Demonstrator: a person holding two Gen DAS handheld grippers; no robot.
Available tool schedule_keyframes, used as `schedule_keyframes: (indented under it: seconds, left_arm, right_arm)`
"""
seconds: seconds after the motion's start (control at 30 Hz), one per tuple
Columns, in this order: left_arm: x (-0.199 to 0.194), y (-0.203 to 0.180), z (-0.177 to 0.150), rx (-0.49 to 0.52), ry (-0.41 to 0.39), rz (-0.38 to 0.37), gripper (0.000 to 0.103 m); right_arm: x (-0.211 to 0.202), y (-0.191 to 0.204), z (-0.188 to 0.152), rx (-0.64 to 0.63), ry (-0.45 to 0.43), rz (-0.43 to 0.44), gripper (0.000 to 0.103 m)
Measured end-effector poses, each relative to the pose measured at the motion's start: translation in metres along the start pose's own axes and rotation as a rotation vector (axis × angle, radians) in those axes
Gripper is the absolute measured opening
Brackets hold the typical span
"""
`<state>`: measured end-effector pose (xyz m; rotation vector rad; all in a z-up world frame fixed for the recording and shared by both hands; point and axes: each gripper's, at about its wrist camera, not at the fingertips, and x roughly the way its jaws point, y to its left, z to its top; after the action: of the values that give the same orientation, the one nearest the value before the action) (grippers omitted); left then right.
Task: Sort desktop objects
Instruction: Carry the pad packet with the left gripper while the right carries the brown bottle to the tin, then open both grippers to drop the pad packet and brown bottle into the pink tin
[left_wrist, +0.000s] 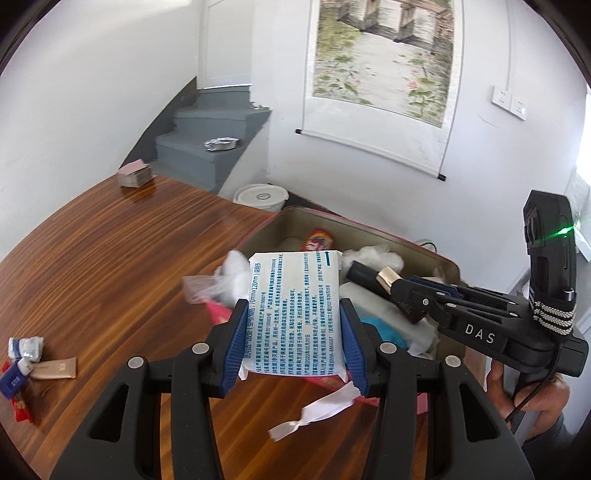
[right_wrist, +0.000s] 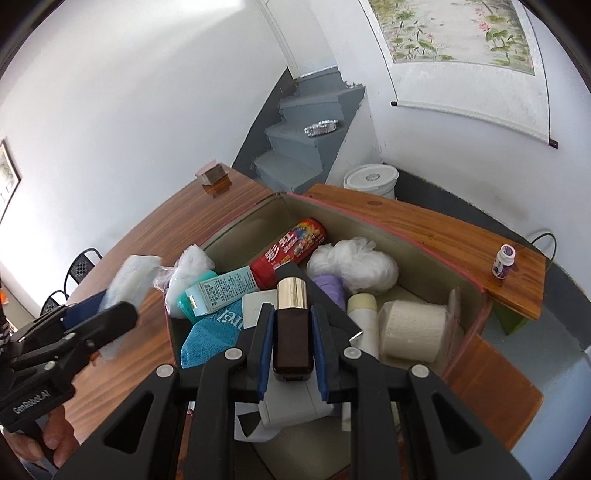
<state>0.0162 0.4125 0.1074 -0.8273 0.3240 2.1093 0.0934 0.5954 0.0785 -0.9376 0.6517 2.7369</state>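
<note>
My left gripper (left_wrist: 293, 325) is shut on a white packet with blue print (left_wrist: 295, 314), held above the table's edge next to the open box (left_wrist: 369, 230). From the right wrist view the same packet (right_wrist: 129, 277) shows at the left, blurred. My right gripper (right_wrist: 291, 332) is shut on a dark bottle with a gold collar (right_wrist: 291, 325), which hangs over the box (right_wrist: 424, 236); in the left wrist view that bottle (left_wrist: 373, 277) sticks out of the right gripper (left_wrist: 406, 299). Several items fill the box: a red can (right_wrist: 291, 247), a gauze roll (right_wrist: 413, 328), a white bag (right_wrist: 354, 266).
On the wooden table (left_wrist: 110, 258) lie small tubes and a blue bottle (left_wrist: 33, 362) at the left edge, and a brown block (left_wrist: 135, 173) at the far corner. A small purple-labelled bottle (right_wrist: 503, 261) stands on the table right of the box. A white bucket (right_wrist: 371, 179) sits on the floor behind.
</note>
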Motion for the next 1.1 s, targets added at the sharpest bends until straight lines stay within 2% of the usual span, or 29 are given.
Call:
schedule_keyframes:
  seconds: [0.33,0.5,0.63,0.87,1.1]
  left_arm:
    - [0.017,-0.029,0.004,0.053,0.0,-0.045,0.051]
    - [0.028,-0.039,0.004,0.084,0.003,-0.057,0.051]
    - [0.034,-0.037,0.003,0.066,0.033,-0.046,0.055]
    - [0.025,-0.03,-0.001,0.036,0.021,-0.042,0.06]
    - [0.001,-0.019,-0.002,0.01,-0.034,-0.037,0.06]
  right_arm:
    - [-0.023,-0.01,0.001,0.056,-0.078,-0.003,0.022]
    - [-0.028,-0.017,-0.001,0.082,-0.089,-0.017,0.022]
    - [-0.028,-0.025,-0.001,0.112,-0.085,-0.016,0.022]
    - [-0.023,-0.021,-0.003,0.111,-0.071,-0.004,0.023]
    - [-0.022,-0.003,-0.004,0.08,-0.074,0.017,0.023]
